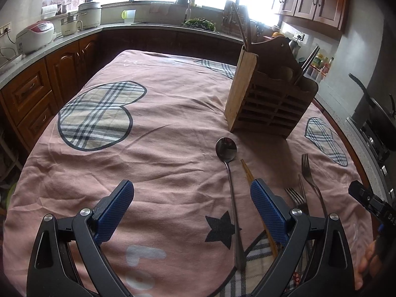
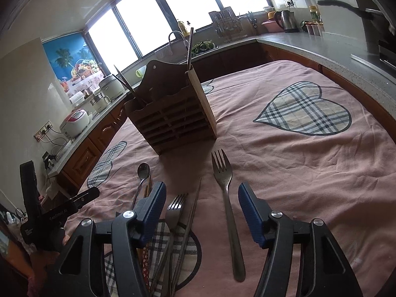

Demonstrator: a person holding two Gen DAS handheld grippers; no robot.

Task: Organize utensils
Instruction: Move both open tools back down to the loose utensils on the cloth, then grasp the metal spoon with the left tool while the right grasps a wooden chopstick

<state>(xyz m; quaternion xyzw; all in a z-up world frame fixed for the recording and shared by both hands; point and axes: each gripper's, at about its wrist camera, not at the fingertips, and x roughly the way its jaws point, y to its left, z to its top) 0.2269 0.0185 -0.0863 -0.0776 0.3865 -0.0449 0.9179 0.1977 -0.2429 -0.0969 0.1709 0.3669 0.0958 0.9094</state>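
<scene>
Right wrist view: the right tool (image 2: 201,212) is seen spread around a long steel fork (image 2: 229,212) on the pink-clothed bench (image 2: 309,173), pads untouched. Left tool (image 1: 191,212) is spread over a steel spoon (image 1: 231,190) at lower centre.

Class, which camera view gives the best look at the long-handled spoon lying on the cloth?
The left wrist view: the spoon lies whole, bowl to handle end, between the left gripper's fingers. The right wrist view shows only its bowl and some handle behind a finger.

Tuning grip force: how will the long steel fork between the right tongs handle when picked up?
The long steel fork looks rigid, so it shouldn't flex. Its smooth, thin handle could slip or pivot. Lying flat on the soft pink cloth, it may be hard to get under.
</scene>
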